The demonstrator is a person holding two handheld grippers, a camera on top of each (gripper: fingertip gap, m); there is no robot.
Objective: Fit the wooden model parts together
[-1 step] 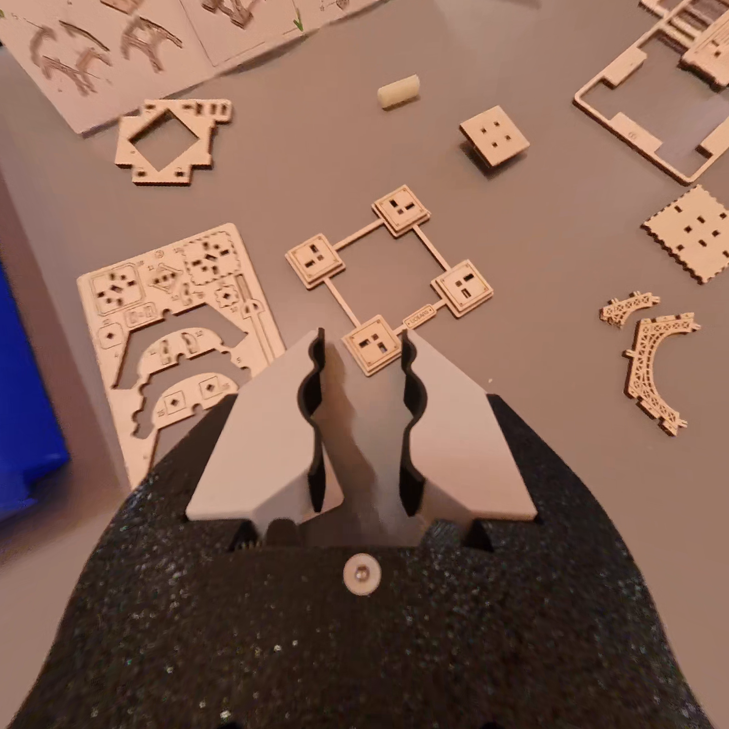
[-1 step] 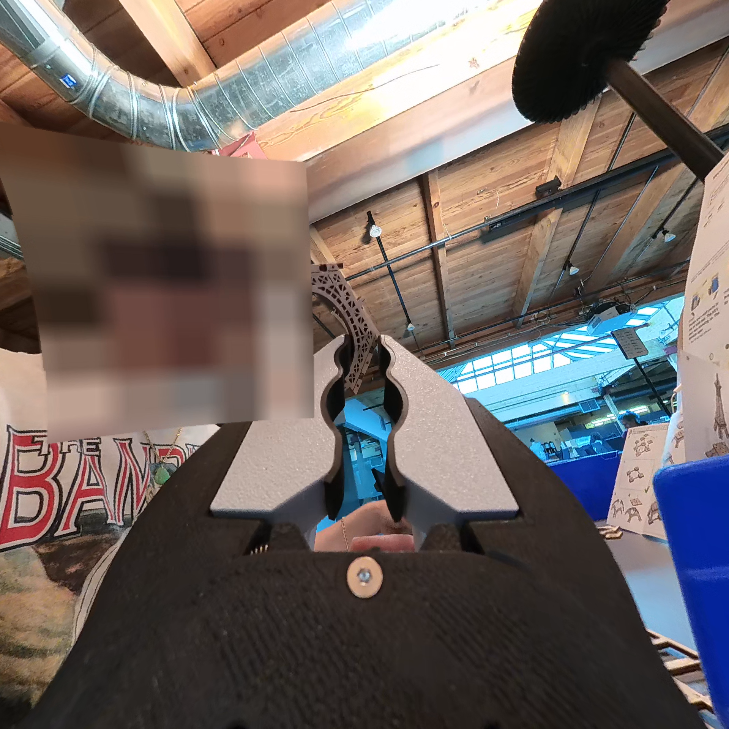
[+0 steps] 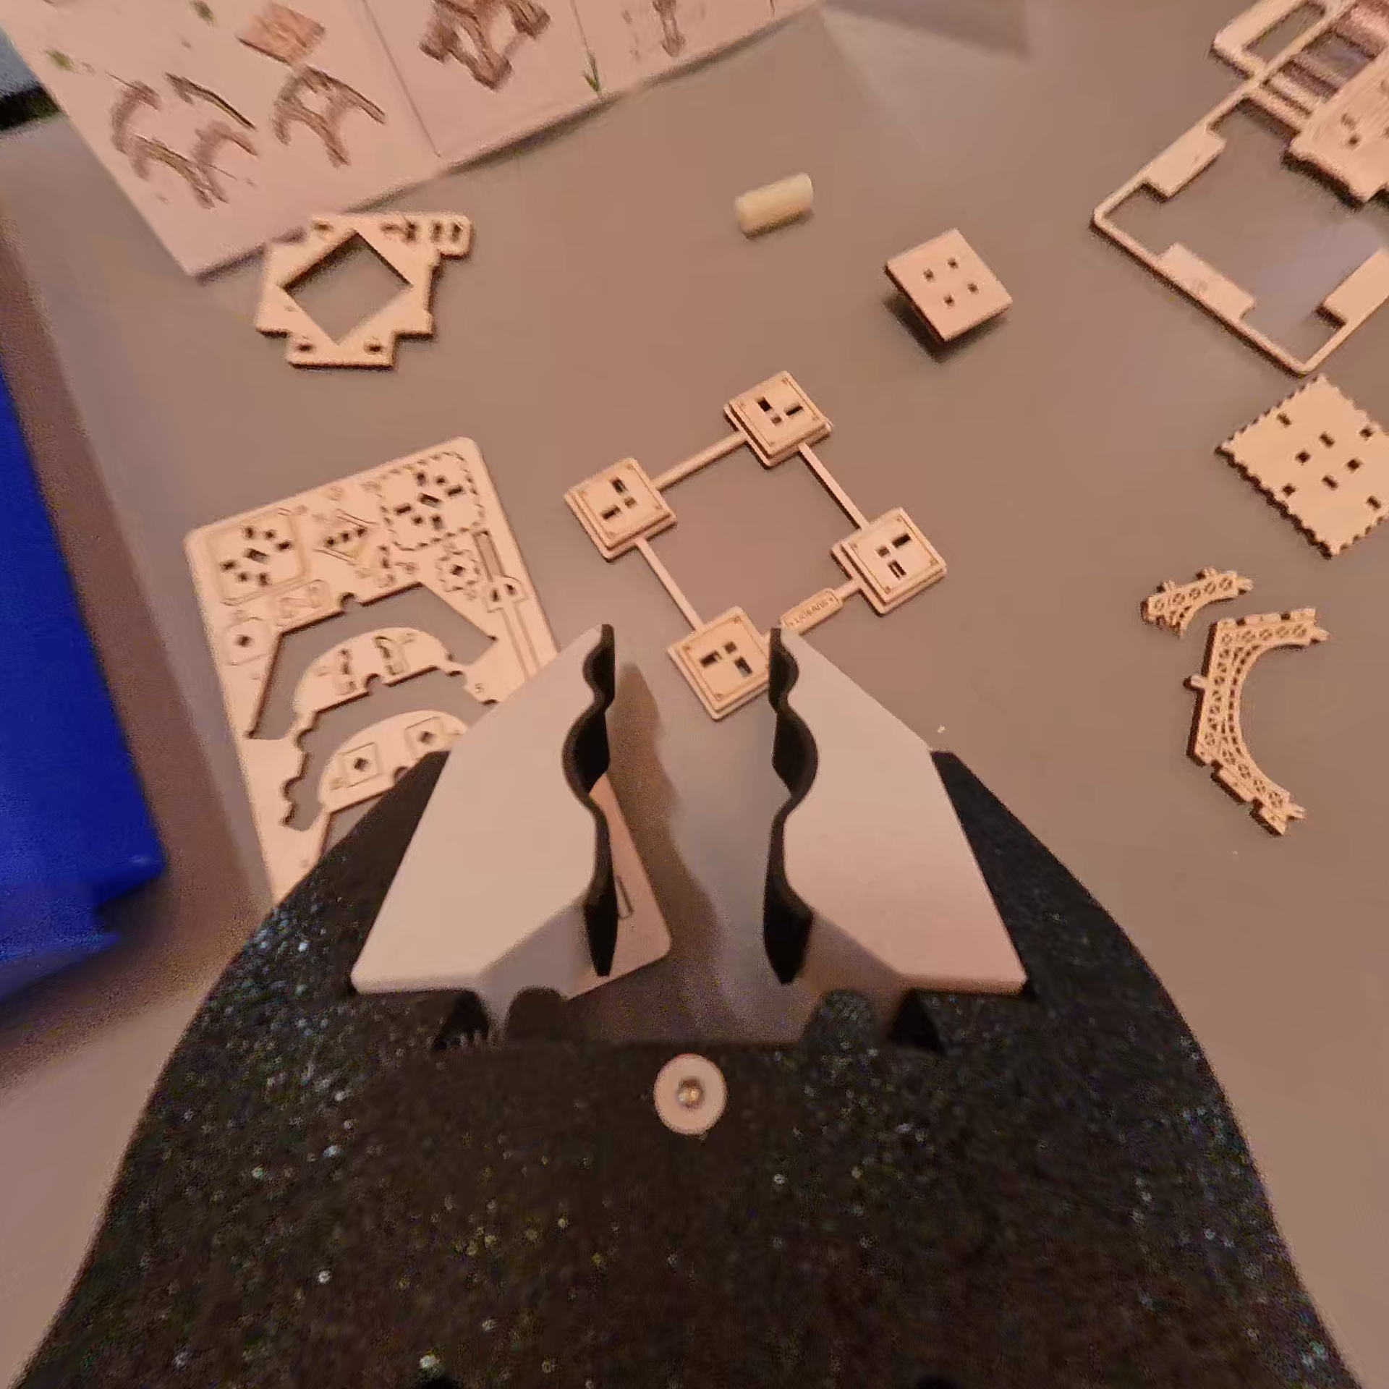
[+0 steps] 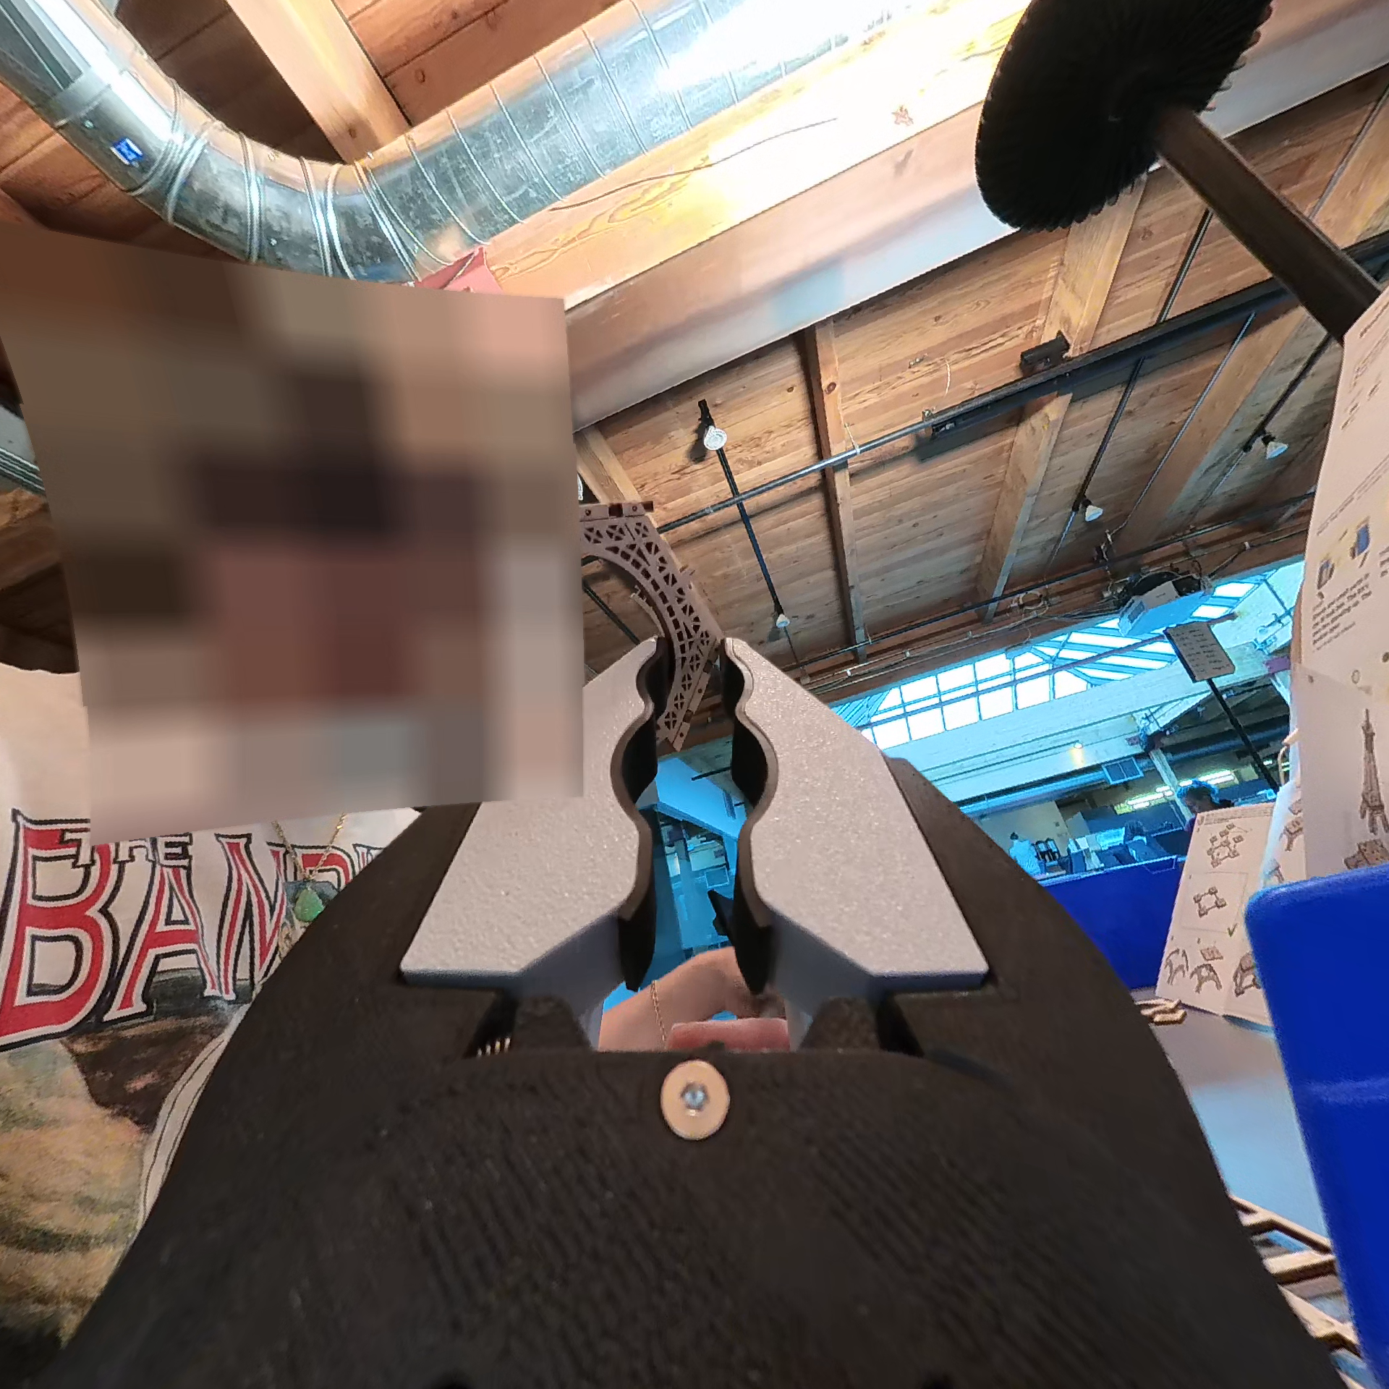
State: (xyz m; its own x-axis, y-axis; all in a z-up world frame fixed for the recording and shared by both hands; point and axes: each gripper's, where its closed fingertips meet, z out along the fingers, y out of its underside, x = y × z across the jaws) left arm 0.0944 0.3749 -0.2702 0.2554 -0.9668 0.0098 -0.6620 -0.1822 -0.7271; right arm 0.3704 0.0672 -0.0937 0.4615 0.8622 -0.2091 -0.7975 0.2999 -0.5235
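Left gripper [image 3: 691, 676] poised over the grey counter [image 3: 676, 316], fingers [image 3: 511, 812] spread wide and empty, tips framing the near corner pad of the four-pad square frame [image 3: 755, 560]. Just left, a punched-out part sheet [image 3: 353, 646], partly hidden beneath the left finger; beyond it, a blue bin [image 3: 52, 736]. Far right, two lattice arch pieces [image 3: 1240, 714], well apart. Right gripper [image 4: 691, 661] tilted up toward a wooden ceiling [image 4: 939, 466], fingers narrow, pinching a curved lattice arch [image 4: 661, 609] at its lower end.
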